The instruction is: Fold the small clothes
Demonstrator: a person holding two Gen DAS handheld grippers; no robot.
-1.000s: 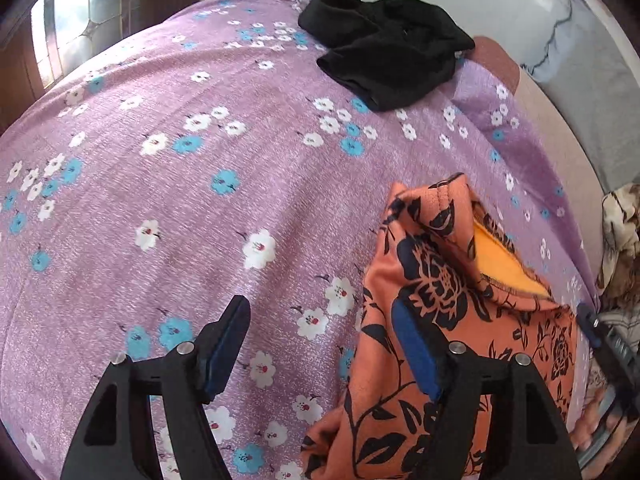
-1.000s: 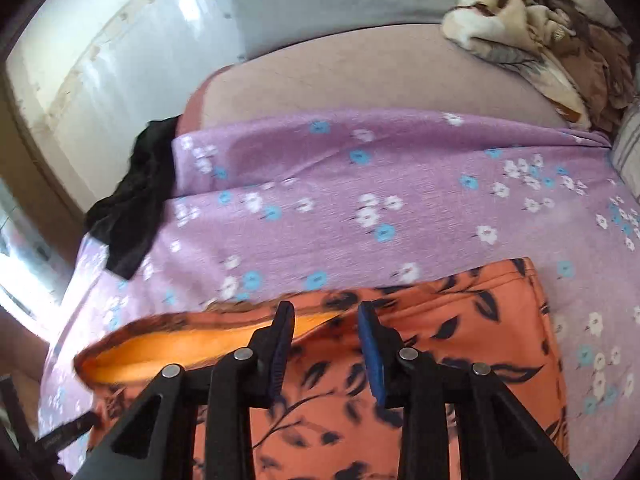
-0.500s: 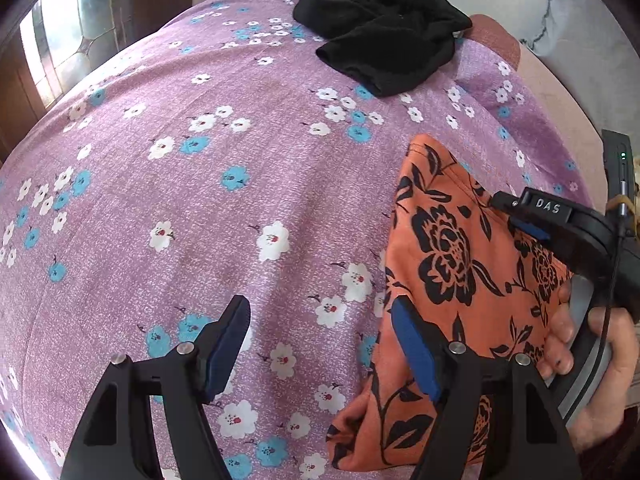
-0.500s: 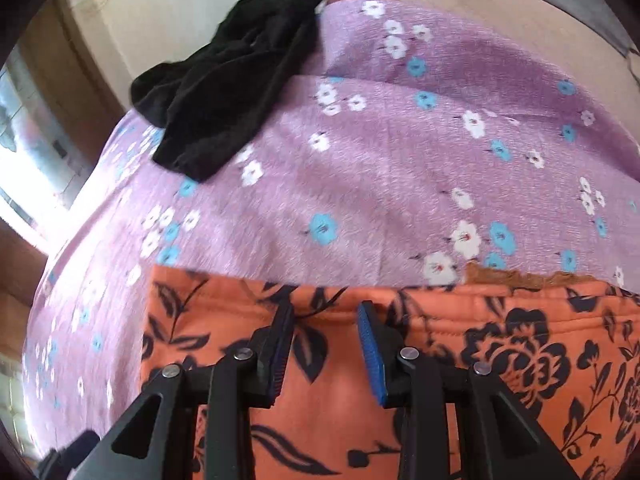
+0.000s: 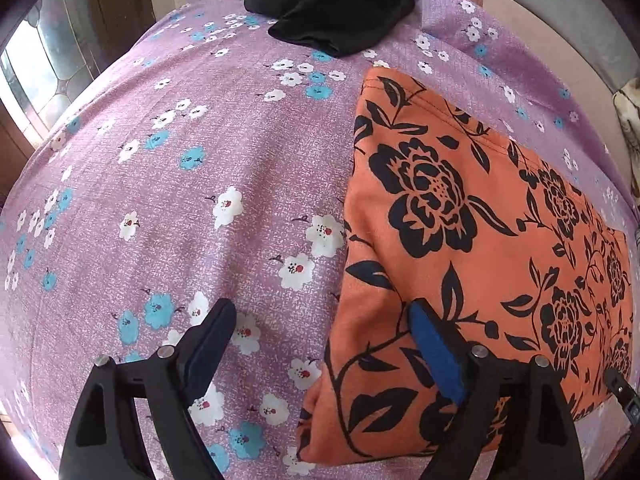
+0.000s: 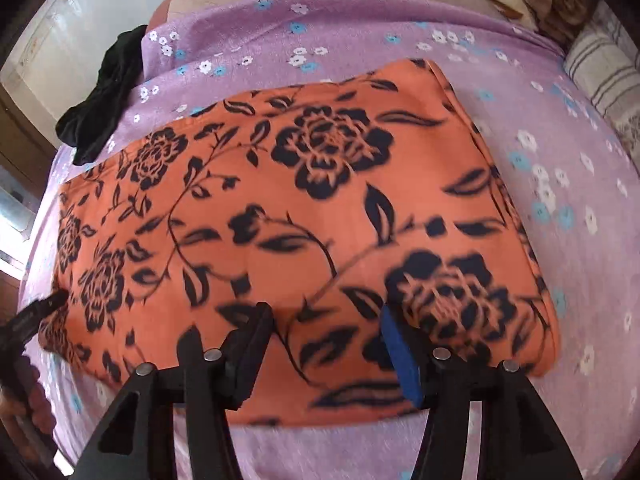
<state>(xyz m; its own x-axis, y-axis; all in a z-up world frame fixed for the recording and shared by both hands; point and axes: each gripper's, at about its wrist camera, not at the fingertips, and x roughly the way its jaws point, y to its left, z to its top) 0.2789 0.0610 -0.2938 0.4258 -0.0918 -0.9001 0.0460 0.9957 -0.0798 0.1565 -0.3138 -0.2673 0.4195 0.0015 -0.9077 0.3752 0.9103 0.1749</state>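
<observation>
— Where's the cloth?
— The orange floral garment [image 6: 304, 216] lies folded on the purple bedsheet [image 5: 200, 184].
— Your tongs?
— My left tongs [image 5: 324, 340] and right tongs [image 6: 326, 340] are opening, apparently gripping nothing.

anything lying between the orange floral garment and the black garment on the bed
No. Only bare purple flowered bedsheet separates the orange floral garment from the black garment. The left wrist view shows that gap clearly; the right wrist view agrees.

A purple floral bedsheet [image 5: 240, 168] carries a folded orange floral garment [image 6: 304, 216] and a black garment [image 5: 340, 4].
</observation>
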